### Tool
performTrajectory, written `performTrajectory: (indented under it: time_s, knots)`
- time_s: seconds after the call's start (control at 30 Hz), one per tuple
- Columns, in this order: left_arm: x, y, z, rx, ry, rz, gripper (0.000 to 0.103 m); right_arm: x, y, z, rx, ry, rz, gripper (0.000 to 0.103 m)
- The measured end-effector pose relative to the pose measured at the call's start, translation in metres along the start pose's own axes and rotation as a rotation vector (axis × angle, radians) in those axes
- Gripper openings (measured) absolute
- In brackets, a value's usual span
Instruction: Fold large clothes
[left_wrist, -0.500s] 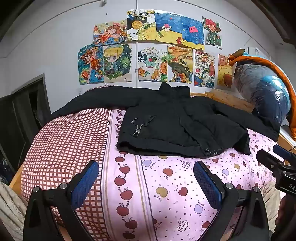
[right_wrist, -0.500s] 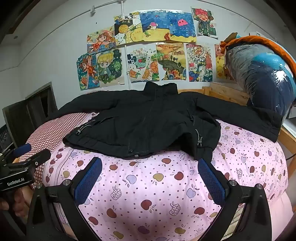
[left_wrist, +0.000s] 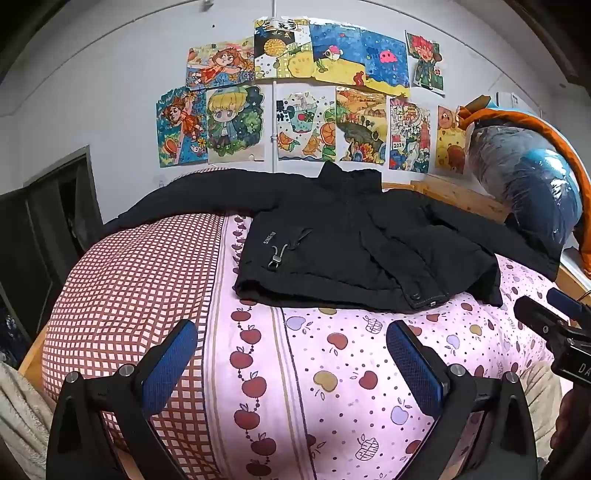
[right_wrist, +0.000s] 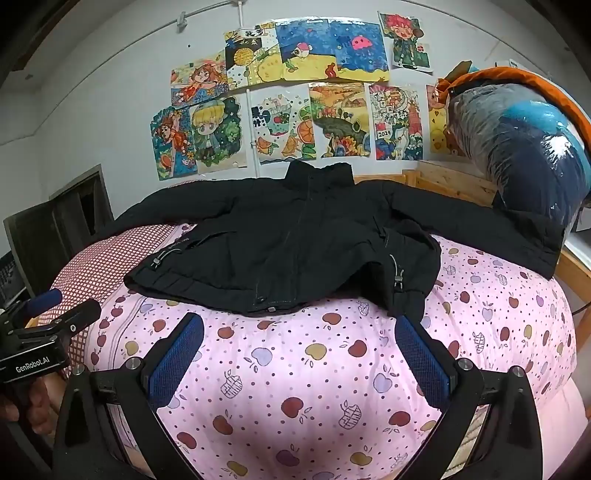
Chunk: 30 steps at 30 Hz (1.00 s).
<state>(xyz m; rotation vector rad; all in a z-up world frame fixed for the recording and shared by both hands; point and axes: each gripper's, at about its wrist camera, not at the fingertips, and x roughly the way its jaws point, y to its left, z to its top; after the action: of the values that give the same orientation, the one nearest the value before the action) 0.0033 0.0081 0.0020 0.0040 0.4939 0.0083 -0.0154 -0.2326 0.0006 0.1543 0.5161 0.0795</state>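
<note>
A: The bed (left_wrist: 332, 369), quilted in pink apple print, is seen; the black jacket (left_wrist: 354, 251) is spread flat at twelve o'clock.

B: Left gripper (left_wrist: 288, 363) and right gripper (right_wrist: 299, 360) are held released, nothing grasped, at six o'clock.

Matt black padded cloth jacket (left_wrist: 362, 251) lies on a printed pink cotton-like bedcover (right_wrist: 295, 369). Right of the jacket, a glossy crinkled clear-plastic bundle (right_wrist: 524, 147) sits above a bare pale wooden bed frame (right_wrist: 450, 184).
</note>
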Motion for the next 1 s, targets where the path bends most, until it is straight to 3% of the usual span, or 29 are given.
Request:
performTrajectory:
  time_s: [1.0]
  knots:
    - [0.004,-0.018,-0.006,0.029,-0.001,0.016,0.103,0.005,-0.011,-0.003,0.047,0.003,0.012,0.102]
